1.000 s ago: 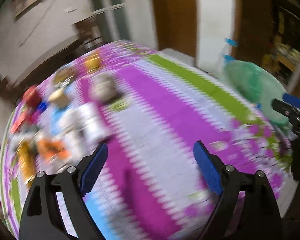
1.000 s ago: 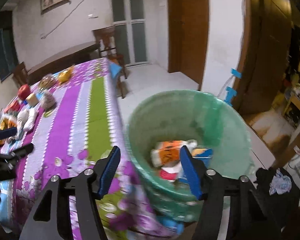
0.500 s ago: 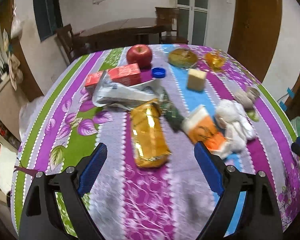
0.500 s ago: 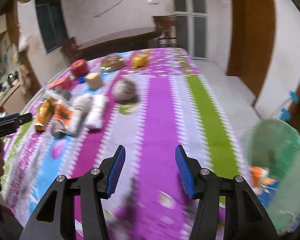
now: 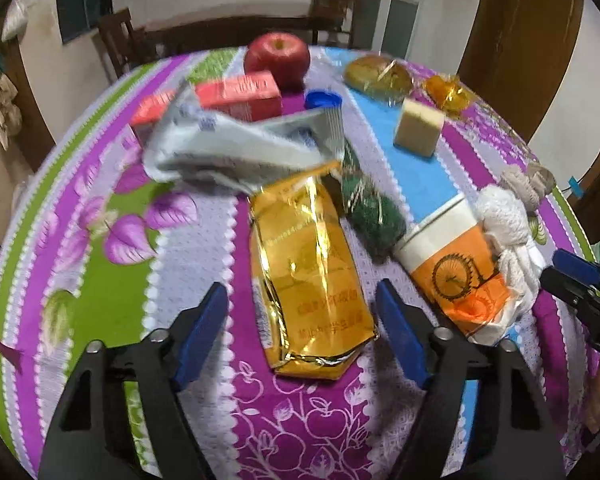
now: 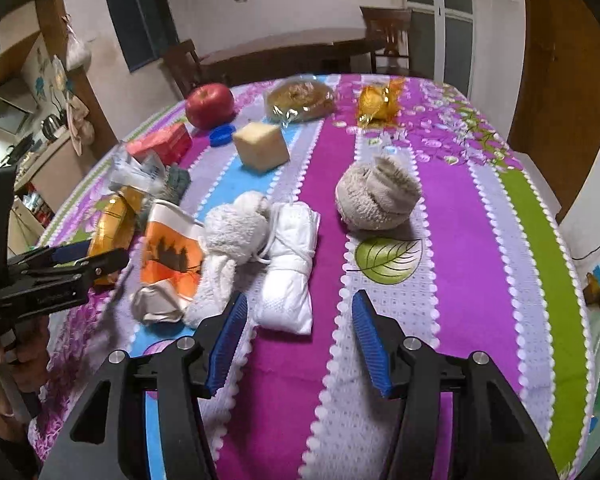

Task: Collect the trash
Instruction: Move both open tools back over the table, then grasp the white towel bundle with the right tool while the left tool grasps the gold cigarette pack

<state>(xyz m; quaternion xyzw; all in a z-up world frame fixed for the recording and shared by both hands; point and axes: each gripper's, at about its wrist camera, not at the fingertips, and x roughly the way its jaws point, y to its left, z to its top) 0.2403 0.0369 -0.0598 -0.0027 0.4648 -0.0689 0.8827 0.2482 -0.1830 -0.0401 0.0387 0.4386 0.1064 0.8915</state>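
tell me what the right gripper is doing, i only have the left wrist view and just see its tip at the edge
Observer: The right gripper is open with nothing between its pads, and it is over the tablecloth.
Operator: what's nearest to it
Observer: A white tied cloth roll, lying close ahead of its left finger.
Operator: anything further to its right
Observer: A beige cloth ball, sitting on its own, apart from the roll.

table (image 6: 452, 208): floral striped cloth | on it: apple (image 5: 277, 58), gold packet (image 5: 308, 268), crushed paper cup (image 5: 456, 268), rolled socks (image 6: 376, 196)
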